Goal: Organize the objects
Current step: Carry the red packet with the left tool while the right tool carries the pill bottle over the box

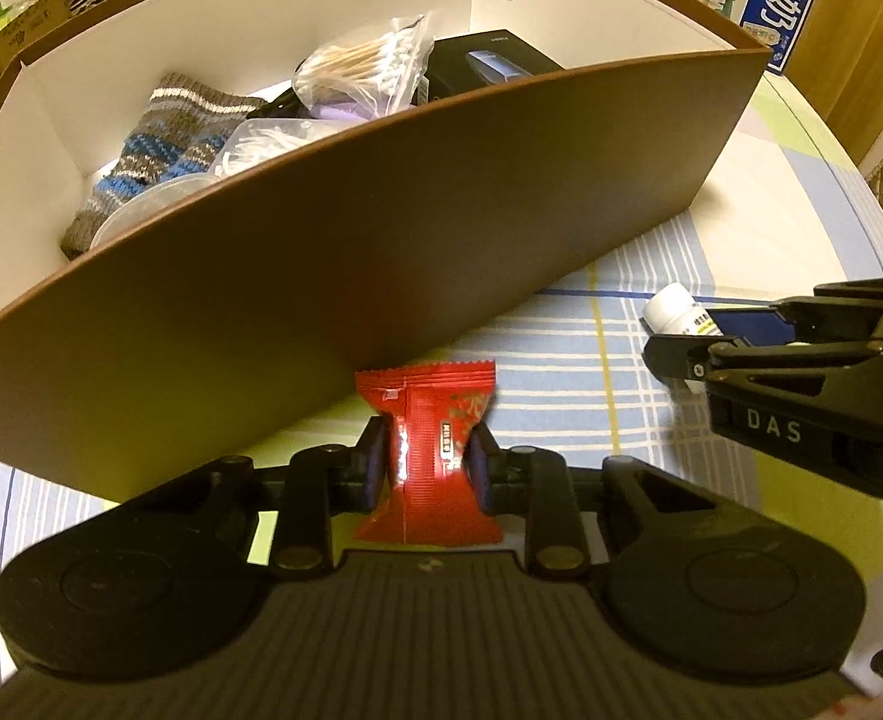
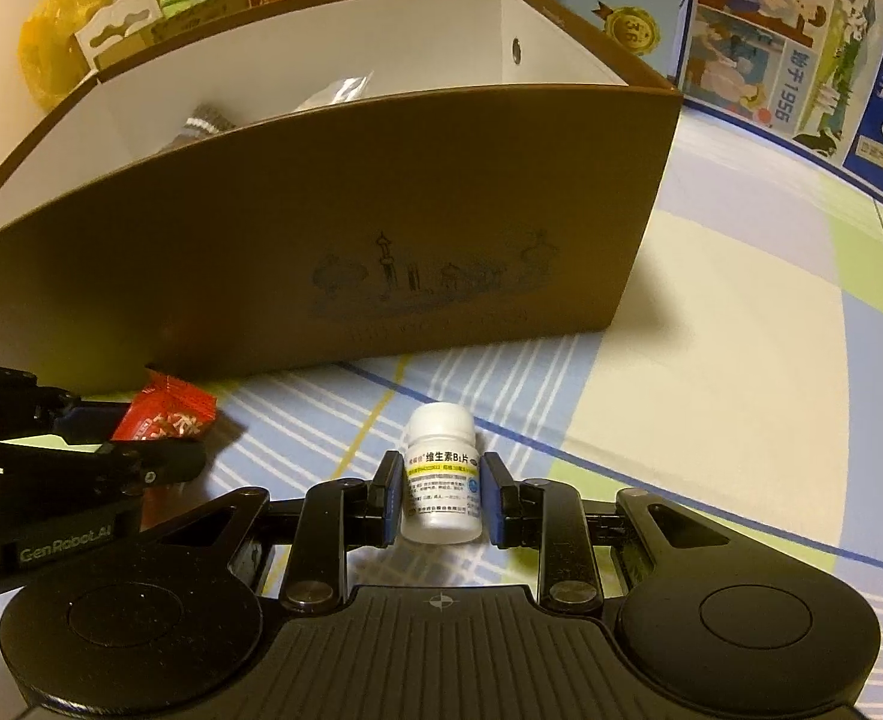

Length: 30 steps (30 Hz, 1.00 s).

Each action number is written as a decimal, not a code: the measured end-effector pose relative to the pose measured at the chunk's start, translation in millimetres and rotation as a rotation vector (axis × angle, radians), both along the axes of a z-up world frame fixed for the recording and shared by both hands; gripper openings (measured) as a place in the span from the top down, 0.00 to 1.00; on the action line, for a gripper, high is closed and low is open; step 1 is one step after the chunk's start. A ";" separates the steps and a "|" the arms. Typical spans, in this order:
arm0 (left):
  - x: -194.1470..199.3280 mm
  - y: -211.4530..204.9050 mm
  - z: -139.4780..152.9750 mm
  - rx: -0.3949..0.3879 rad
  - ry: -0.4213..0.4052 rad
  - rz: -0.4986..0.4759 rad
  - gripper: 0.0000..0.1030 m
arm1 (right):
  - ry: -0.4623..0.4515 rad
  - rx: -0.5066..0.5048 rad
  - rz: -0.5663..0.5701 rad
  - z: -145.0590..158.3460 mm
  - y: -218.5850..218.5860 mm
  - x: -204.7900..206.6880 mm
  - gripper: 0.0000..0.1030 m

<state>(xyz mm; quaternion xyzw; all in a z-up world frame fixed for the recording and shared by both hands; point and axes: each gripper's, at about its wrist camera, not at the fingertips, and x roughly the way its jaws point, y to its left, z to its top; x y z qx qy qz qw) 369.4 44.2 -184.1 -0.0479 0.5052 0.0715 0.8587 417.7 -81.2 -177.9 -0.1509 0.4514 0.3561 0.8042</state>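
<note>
We see left gripper (image 1: pixel 425 462) clamped on red candy packet (image 1: pixel 426 450), raised just before the brown box (image 1: pixel 381 240) front wall; right gripper (image 2: pixel 440 501) jaws narrow around white pill bottle (image 2: pixel 441 480) upright on the checked tablecloth (image 2: pixel 711 420), contact unclear

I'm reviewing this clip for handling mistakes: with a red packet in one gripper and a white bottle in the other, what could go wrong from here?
1. The left gripper pinches the soft red packet at its crumpled middle; it may slip or tear on the lift.
2. The brown box wall stands tall just ahead; either load could catch its rim.
3. The right gripper jaws bracket the white bottle, but firm contact is unclear; the smooth bottle could drop.
</note>
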 end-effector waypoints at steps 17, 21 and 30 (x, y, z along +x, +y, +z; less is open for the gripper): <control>-59.9 -6.3 5.1 -0.033 0.035 0.001 0.79 | 0.047 0.013 0.064 3.4 -31.2 -62.1 0.76; -78.9 -11.6 6.4 -0.043 0.042 -0.006 0.80 | 0.060 0.010 0.076 5.2 -37.0 -75.8 0.76; -106.0 -18.7 18.9 -0.059 0.028 -0.018 0.80 | 0.076 0.020 0.096 11.6 -43.0 -96.5 0.76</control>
